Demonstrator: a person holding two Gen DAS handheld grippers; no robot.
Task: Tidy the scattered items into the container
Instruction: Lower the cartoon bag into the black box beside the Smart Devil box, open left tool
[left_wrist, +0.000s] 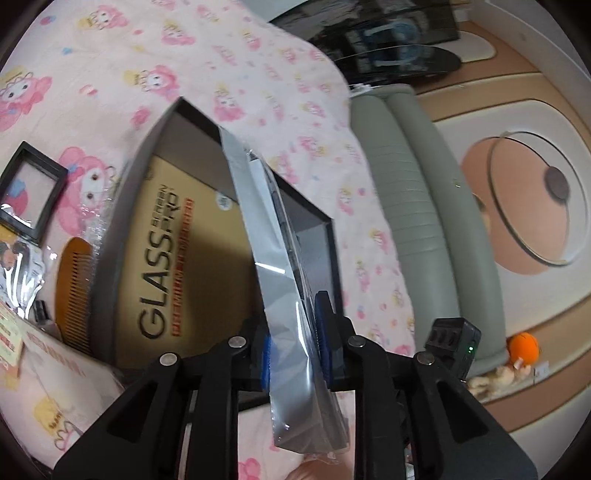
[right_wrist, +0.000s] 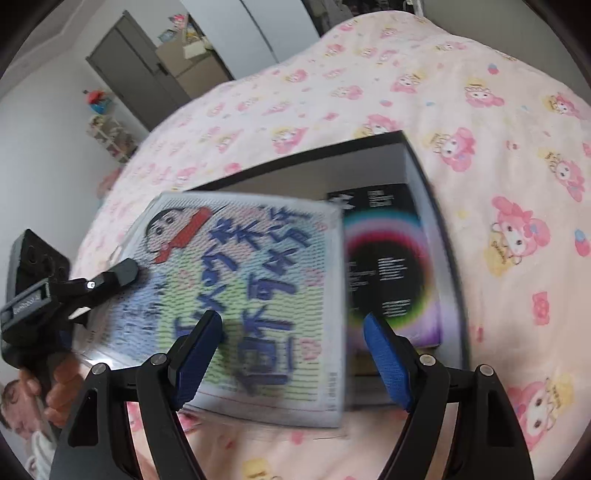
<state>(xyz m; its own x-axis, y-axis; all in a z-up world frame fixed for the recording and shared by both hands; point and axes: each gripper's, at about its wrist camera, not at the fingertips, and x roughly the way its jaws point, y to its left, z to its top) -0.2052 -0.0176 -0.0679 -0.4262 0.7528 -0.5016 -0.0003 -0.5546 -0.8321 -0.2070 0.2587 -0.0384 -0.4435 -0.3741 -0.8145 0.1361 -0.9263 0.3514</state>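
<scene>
Pinching a flat cartoon packet (right_wrist: 258, 295) by its edge, the left gripper (left_wrist: 295, 354) holds it over the black box (right_wrist: 424, 206) on the pink bed cover (right_wrist: 498, 110). Beside it, the right gripper (right_wrist: 291, 350) hangs wide open, grasping nothing.

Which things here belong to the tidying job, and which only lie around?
For the job:
- black box, the container
- flat packet clamped in the left gripper
- comb
- small black frame
- right gripper, open

Just lying about:
- pink blanket
- grey headboard
- orange toy
</scene>
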